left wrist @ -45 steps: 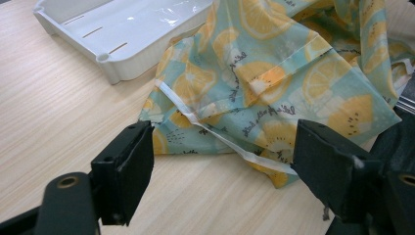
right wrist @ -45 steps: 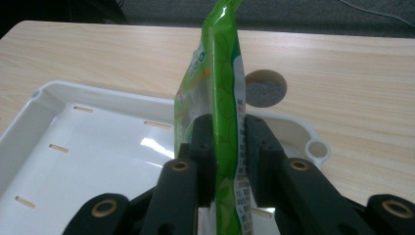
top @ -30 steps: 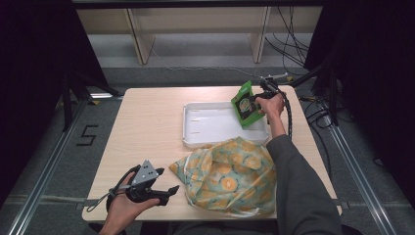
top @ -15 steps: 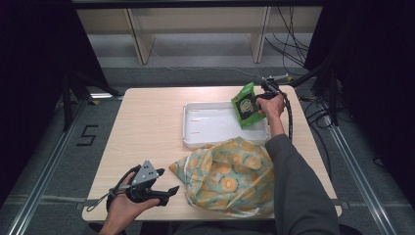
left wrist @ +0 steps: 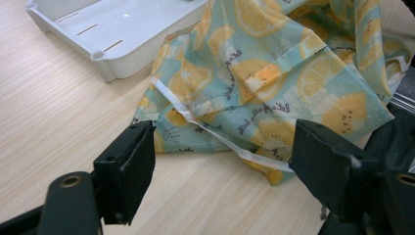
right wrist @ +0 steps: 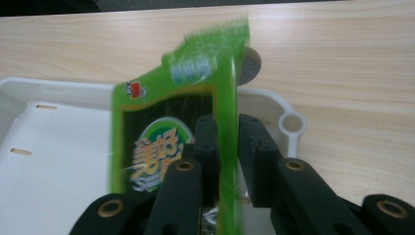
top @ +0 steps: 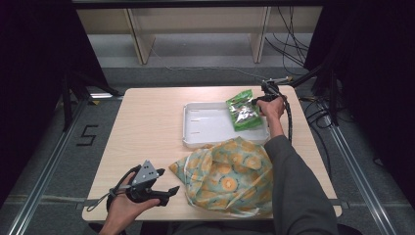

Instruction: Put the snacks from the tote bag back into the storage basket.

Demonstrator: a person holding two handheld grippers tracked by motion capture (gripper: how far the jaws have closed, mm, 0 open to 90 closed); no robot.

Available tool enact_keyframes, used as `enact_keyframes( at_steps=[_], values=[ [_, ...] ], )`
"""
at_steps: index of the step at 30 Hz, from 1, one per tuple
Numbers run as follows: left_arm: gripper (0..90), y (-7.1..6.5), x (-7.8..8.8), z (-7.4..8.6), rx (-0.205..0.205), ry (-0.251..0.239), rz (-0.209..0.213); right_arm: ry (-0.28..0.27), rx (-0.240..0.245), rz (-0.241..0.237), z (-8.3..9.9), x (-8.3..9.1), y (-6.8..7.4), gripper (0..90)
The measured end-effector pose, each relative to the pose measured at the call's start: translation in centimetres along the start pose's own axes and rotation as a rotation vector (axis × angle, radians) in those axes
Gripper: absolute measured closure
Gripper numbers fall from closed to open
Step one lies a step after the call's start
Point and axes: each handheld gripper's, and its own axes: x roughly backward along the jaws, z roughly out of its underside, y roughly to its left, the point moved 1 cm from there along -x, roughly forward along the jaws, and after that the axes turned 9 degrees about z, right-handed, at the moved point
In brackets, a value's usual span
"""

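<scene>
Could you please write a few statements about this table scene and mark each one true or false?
1. The right gripper has its jaws around the edge of a green snack packet. True; the jaws have just been closing, with the packet's edge between them.
2. The packet is over the white tray. True.
3. The left gripper is clamped on the lemon-print cloth bag. False; its jaws stand wide open, just short of the bag.
4. The bag lies inside the tray. False; it lies on the wooden table, at the tray's near side.
5. The tray is full of packets. False; apart from the green packet it is bare.
</scene>
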Motion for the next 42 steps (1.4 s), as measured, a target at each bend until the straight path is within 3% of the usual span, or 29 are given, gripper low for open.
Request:
enact_keyframes(
  at_steps=[1,3,7,10,12,13,14,15,17,18,19,20,21,23,24,25,26,27,28,29,31,32,33,34,35,36,38,39,42],
  values=[
    [24.2,0.0,0.0,0.0,0.000,0.001,-0.001,-0.004,-0.025,-0.028,0.2,-0.2,0.0,79.0],
    [24.2,0.0,0.0,0.0,0.000,0.002,-0.001,0.006,-0.001,0.003,0.3,-0.4,-0.1,79.2],
    [24.2,0.1,0.0,0.0,0.000,0.003,0.000,0.015,-0.019,-0.007,0.4,-0.4,-0.1,79.4],
    [24.2,0.0,0.0,0.0,0.003,0.003,-0.003,-0.027,-0.013,-0.024,0.4,-0.5,-0.4,79.4],
    [24.2,0.0,0.0,0.0,0.002,0.002,-0.001,0.001,0.001,-0.003,0.2,-0.1,-0.5,79.5],
    [24.2,0.0,0.0,0.0,0.001,0.003,-0.001,-0.022,-0.008,-0.024,0.2,-0.1,-0.5,79.6],
    [24.2,0.0,-0.1,0.0,0.001,0.004,-0.002,-0.002,-0.045,-0.045,0.3,0.1,-0.3,79.7],
    [24.2,0.0,-0.1,0.0,-0.005,0.003,-0.001,-0.020,0.014,-0.018,0.1,0.0,-0.8,79.9],
    [24.2,0.0,-0.1,0.0,-0.011,0.004,0.000,-0.047,0.025,-0.022,0.1,0.1,-1.0,80.3],
    [24.2,0.0,-0.1,0.0,-0.004,0.003,0.001,0.008,-0.018,0.006,0.1,0.6,-0.6,80.7],
    [24.2,0.1,0.0,0.0,-0.008,0.009,0.003,0.011,-0.022,-0.051,0.1,0.7,-0.8,81.0],
    [24.2,0.1,-0.1,0.0,-0.008,0.008,0.003,-0.028,-0.003,-0.037,0.0,0.6,-0.9,81.6],
    [24.2,0.1,-0.1,0.0,-0.007,0.008,0.003,-0.019,0.024,-0.005,0.0,0.9,-1.0,82.9],
    [24.2,0.0,-0.1,0.0,-0.006,0.002,-0.001,-0.056,0.063,-0.039,-0.1,1.0,-1.2,85.2],
    [24.2,0.0,-0.1,0.0,-0.006,0.008,0.002,-0.019,0.031,-0.023,-0.1,1.4,-0.8,86.0],
    [24.2,0.0,-0.1,0.0,-0.007,0.009,0.002,-0.074,0.107,-0.041,-0.2,1.3,-1.3,86.8],
    [24.2,0.1,-0.1,0.0,-0.007,0.006,0.004,-0.076,0.073,-0.065,-0.1,1.4,-1.0,87.8],
    [24.2,0.0,-0.1,0.0,-0.006,0.006,0.003,-0.074,0.108,-0.053,-0.2,1.6,-1.0,89.6],
    [24.2,0.0,-0.1,0.0,-0.007,0.005,0.003,-0.017,0.049,-0.072,-0.1,2.2,-0.5,90.0],
    [24.2,0.0,-0.1,0.0,-0.007,0.010,0.003,-0.037,0.117,-0.082,-0.2,2.2,-0.8,90.0],
    [24.2,0.0,-0.1,0.0,-0.007,0.007,0.004,-0.024,0.140,-0.080,-0.1,2.5,-0.6,90.0],
    [24.2,0.1,-0.1,0.0,-0.008,0.008,0.004,-0.010,0.109,-0.081,0.1,2.7,0.2,90.0],
    [24.2,0.0,-0.1,0.0,-0.007,0.006,0.002,-0.005,0.184,-0.084,0.1,2.7,0.0,90.0],
    [24.2,0.0,-0.1,0.0,-0.007,0.006,0.001,0.001,0.193,-0.094,0.2,2.8,0.3,90.0],
    [24.2,0.1,-0.1,0.0,-0.007,0.010,0.005,-0.011,0.238,-0.111,0.3,2.7,0.5,90.0],
    [24.2,0.0,-0.1,0.0,-0.006,0.008,0.004,0.028,0.218,-0.122,0.6,3.1,1.1,90.0],
    [24.2,0.1,-0.1,0.0,-0.008,0.007,0.001,0.015,0.270,-0.133,0.8,3.3,1.4,90.0],
    [24.2,0.1,-0.1,0.0,-0.007,0.008,0.000,0.029,0.260,-0.137,1.0,3.6,1.7,90.0],
    [24.2,0.1,-0.1,0.0,-0.009,0.009,-0.004,0.009,0.308,-0.144,1.3,3.9,1.9,90.0]
  ],
)
